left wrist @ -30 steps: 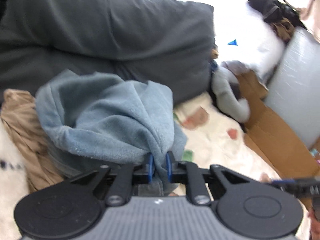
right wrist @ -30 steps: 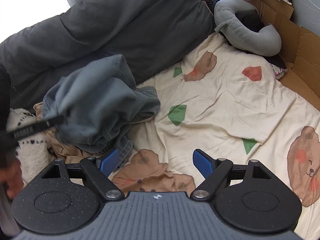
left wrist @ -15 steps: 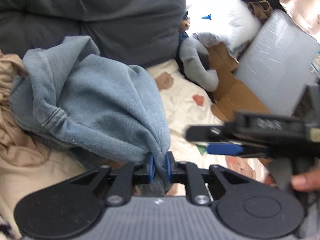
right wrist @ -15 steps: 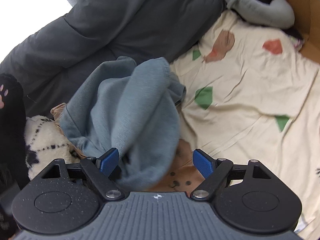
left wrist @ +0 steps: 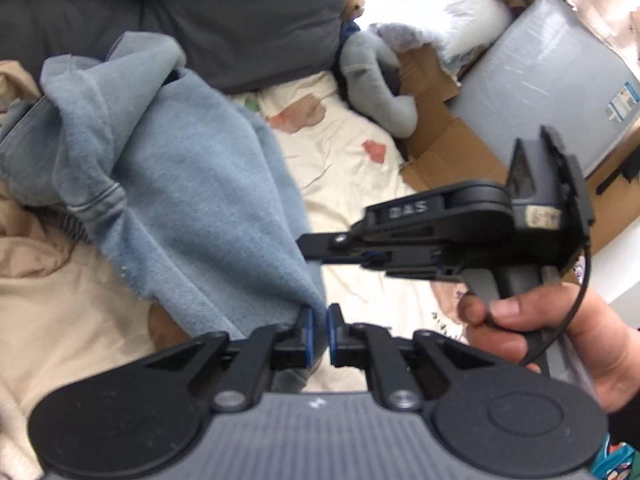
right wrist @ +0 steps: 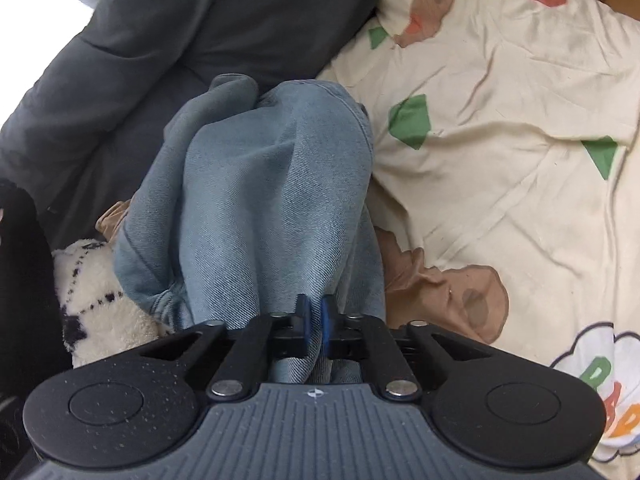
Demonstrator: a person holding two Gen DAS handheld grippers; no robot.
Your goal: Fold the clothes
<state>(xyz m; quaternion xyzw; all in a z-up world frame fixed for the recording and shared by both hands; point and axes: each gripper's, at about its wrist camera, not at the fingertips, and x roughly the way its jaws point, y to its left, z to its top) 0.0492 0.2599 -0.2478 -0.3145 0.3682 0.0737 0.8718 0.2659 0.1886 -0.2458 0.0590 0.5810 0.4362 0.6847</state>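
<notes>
Crumpled light-blue denim jeans [left wrist: 200,200] hang in a bunch over the cream printed bedsheet [left wrist: 340,168]. My left gripper [left wrist: 318,320] has a fold of the denim pinched between its blue pads, its jaws closing the last bit. In the right wrist view the jeans [right wrist: 272,200] fill the middle, and my right gripper [right wrist: 316,314] is closing tight on another fold. In the left wrist view the right gripper [left wrist: 316,246] shows side-on at the cloth's right edge, held by a hand [left wrist: 540,328].
A dark grey duvet [right wrist: 180,40] lies behind the jeans. A tan garment [left wrist: 24,240] and a fuzzy white garment with black marks [right wrist: 92,300] sit to the left. A grey neck pillow [left wrist: 372,80], cardboard [left wrist: 448,144] and a wrapped grey slab [left wrist: 540,80] stand at the right.
My right gripper came down onto the jeans and went from wide open to shut on the denim. The left gripper kept its hold, and the right gripper moved into its view.
</notes>
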